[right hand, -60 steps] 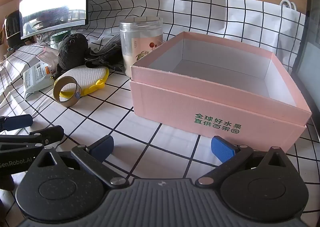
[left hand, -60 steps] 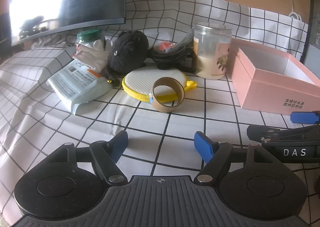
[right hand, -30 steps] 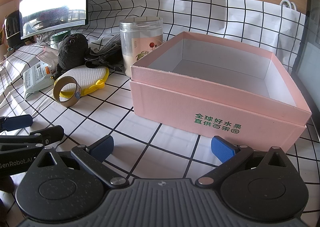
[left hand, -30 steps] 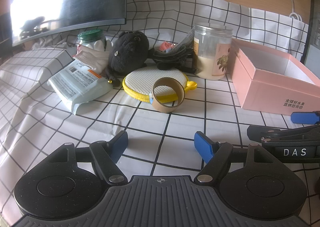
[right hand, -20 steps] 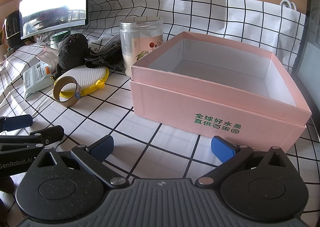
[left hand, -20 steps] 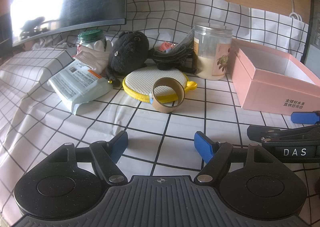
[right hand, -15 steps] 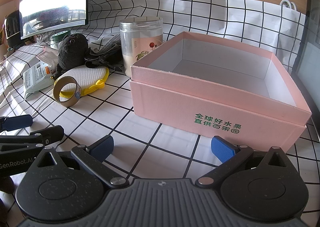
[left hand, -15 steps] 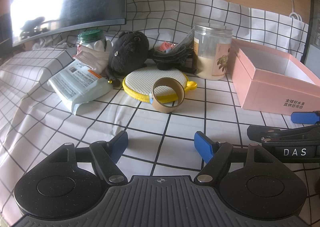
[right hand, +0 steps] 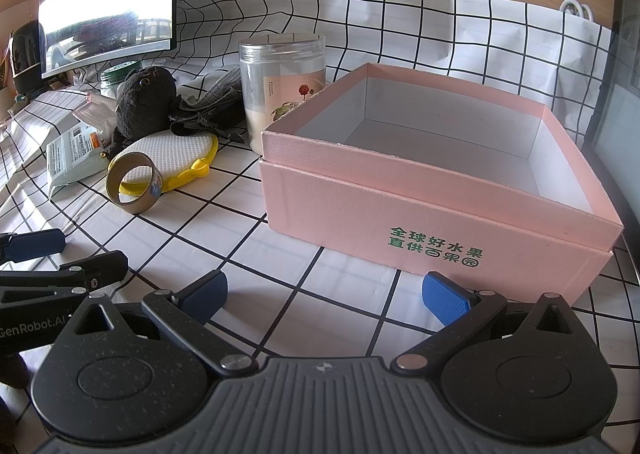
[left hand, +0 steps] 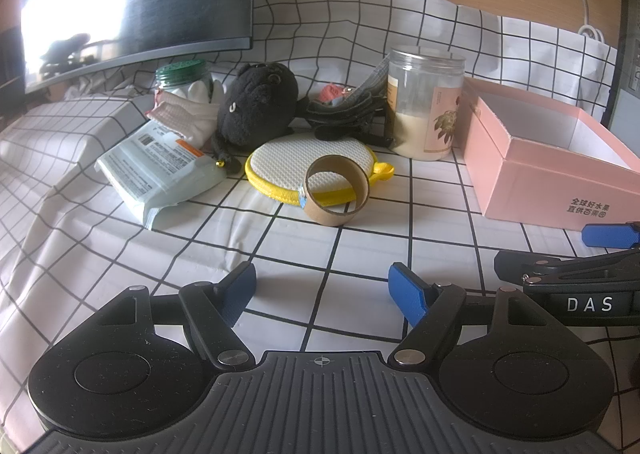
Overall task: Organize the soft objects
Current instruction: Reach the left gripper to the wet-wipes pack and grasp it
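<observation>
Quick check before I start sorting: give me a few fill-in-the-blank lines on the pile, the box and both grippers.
1. The pink box holds ____.
2. The cardboard ring leans on the yellow-edged ____.
3. The left gripper and the right gripper are both ____.
4. The black plush toy sits directly behind the ____.

Missing words: nothing; sponge pad; open; sponge pad

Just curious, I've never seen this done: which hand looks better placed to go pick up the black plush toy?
Probably the left. The left gripper is open and faces the black plush toy; the right gripper, also open, faces the pink box, with the toy off to its left.
</observation>
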A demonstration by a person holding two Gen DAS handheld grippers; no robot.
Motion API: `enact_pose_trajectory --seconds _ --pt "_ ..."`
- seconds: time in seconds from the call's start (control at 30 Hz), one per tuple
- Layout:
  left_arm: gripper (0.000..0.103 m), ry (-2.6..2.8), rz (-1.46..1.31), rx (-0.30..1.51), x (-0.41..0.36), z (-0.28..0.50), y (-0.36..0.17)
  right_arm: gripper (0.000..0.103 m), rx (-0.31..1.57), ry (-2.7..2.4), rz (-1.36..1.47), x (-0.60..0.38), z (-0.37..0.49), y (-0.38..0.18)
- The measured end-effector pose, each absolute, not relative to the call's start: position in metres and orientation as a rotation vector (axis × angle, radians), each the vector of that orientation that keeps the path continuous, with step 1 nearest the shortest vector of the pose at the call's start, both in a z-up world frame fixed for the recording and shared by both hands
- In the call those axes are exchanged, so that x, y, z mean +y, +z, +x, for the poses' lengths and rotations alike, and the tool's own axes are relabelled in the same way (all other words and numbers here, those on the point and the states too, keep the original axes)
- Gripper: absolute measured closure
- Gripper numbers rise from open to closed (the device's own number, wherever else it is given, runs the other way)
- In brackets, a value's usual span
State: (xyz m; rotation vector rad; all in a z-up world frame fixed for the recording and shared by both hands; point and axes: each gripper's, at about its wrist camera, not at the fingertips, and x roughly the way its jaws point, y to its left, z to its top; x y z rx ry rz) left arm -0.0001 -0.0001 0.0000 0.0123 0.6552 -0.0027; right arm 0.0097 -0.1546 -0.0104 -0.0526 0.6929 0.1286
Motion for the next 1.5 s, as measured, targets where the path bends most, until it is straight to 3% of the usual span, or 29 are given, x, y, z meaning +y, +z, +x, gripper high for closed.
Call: enact_pose_trajectory --seconds 1.1,1.17,1.3,1.5 --pt "0.024 -0.002 0.011 0.654 -0.001 -0.001 -0.002 0.000 0.695 0.137 -0.053 -0.155 0.009 -0.010" --pt "0.025 0.002 0.008 0.652 -0.001 -0.002 -0.003 0.000 0.723 0.152 -0.061 -0.155 0.010 -0.007" --pt "0.037 0.016 -0.003 0.646 0.000 -0.007 -0.002 0.000 0.806 0.167 -0.074 -0.154 0.020 -0.001" --pt "0.036 -0.001 -0.088 0.666 0.046 0.008 0.010 0.000 0.886 0.131 -0.064 -0.153 0.025 0.003"
